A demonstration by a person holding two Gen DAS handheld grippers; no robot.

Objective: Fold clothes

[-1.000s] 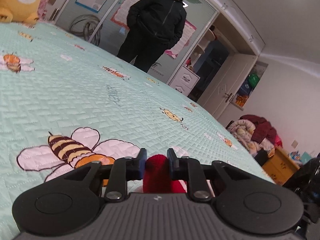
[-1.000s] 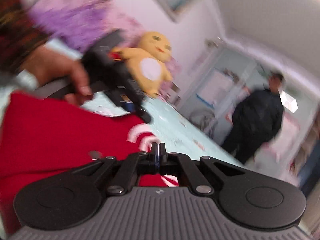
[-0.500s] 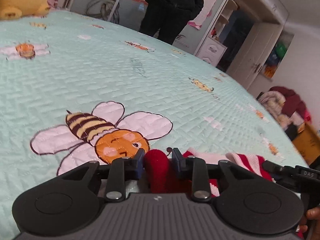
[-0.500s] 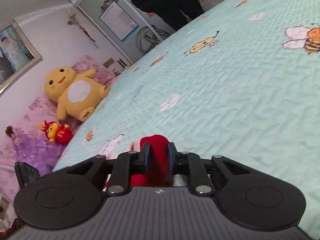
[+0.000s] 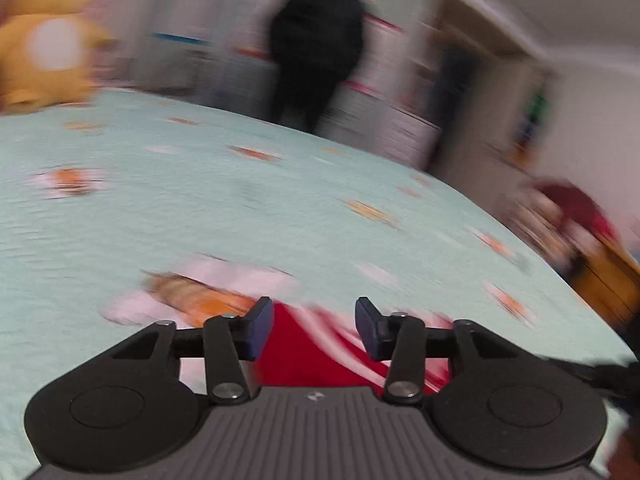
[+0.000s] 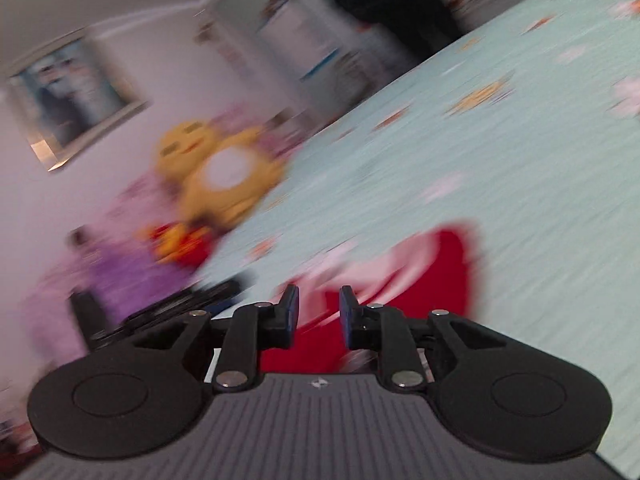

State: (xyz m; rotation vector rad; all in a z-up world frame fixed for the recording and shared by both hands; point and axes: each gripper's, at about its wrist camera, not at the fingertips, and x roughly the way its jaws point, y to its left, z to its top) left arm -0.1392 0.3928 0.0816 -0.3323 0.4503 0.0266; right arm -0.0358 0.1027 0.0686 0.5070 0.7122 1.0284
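On the bed, left wrist view: blurred.
Left gripper (image 5: 315,328): jaws just opened, pads clear of the red-and-white garment (image 5: 312,356) lying between them on the mint quilt (image 5: 240,216).
Beyond: yellow plush toy (image 5: 48,48), standing person (image 5: 316,52).
Right wrist view: blurred.
Right gripper (image 6: 319,316): jaws just parted slightly, gripping nothing; garment (image 6: 432,276) beneath on the quilt (image 6: 540,184).

Red garment (image 5: 304,344) with white stripes, mint bedspread (image 5: 200,208) with orange bees, yellow plush toy (image 6: 216,176)
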